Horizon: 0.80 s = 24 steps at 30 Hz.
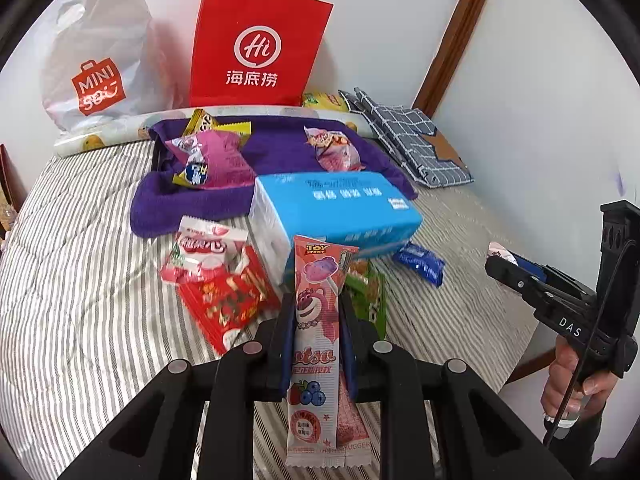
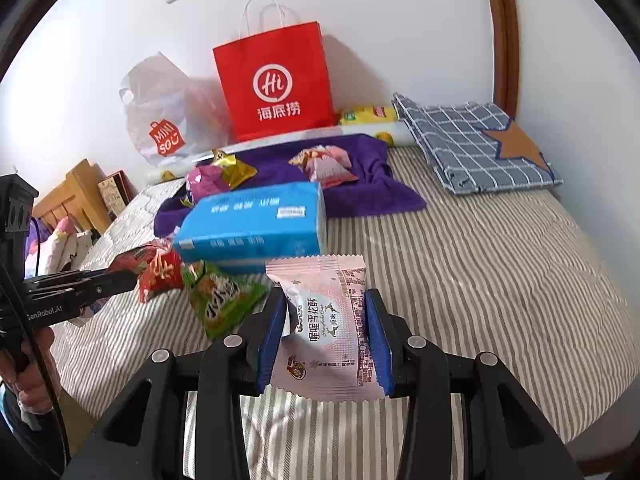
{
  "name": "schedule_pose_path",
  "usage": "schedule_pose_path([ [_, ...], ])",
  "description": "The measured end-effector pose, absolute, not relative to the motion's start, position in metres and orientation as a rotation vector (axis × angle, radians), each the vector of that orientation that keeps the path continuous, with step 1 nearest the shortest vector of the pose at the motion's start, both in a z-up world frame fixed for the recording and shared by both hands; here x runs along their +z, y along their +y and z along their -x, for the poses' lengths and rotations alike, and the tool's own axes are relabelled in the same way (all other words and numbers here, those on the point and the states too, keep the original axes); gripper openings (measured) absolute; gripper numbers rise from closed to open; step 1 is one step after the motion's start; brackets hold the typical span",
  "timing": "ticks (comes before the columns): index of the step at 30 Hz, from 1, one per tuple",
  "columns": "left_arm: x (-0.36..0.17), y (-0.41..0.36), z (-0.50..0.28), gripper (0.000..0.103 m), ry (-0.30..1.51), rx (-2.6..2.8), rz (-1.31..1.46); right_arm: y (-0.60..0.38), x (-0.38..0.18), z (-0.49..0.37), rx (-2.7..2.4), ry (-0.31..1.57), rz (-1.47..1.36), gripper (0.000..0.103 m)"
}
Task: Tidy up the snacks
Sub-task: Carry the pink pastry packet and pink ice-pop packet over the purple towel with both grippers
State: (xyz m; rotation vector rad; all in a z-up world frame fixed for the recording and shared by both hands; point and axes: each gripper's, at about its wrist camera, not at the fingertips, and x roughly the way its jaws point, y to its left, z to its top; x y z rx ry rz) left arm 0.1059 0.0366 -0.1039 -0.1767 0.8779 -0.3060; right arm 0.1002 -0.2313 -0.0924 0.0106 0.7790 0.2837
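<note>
My left gripper (image 1: 317, 304) is shut on a long pink Lotso candy packet (image 1: 316, 280), held upright above the striped bed cover (image 1: 80, 280). The right gripper (image 2: 324, 300) is shut on a pale pink pastry packet (image 2: 328, 320), also clear of the bed. Loose snacks lie in front of both: a red packet (image 1: 224, 300), a pink-white packet (image 1: 208, 252), a green packet (image 2: 220, 296) and a small blue packet (image 1: 420, 264). On the purple towel (image 1: 280, 140) lie a magenta packet (image 1: 216, 156) and a pink packet (image 1: 336, 148).
A blue tissue pack (image 2: 256, 224) lies between the loose snacks and the towel. Against the wall stand a red paper bag (image 2: 276, 84) and a white Miniso plastic bag (image 2: 160, 120). A folded checked cloth (image 2: 472, 140) lies at the far right. A hand (image 1: 572, 380) holds the other gripper.
</note>
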Motion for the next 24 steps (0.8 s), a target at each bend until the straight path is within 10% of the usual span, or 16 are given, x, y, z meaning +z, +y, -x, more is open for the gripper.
schedule_pose_path([
  [24, -0.067, 0.054, -0.205, 0.019, 0.813, -0.247, 0.288, -0.182, -0.048, -0.206, 0.326, 0.711, 0.001, 0.04],
])
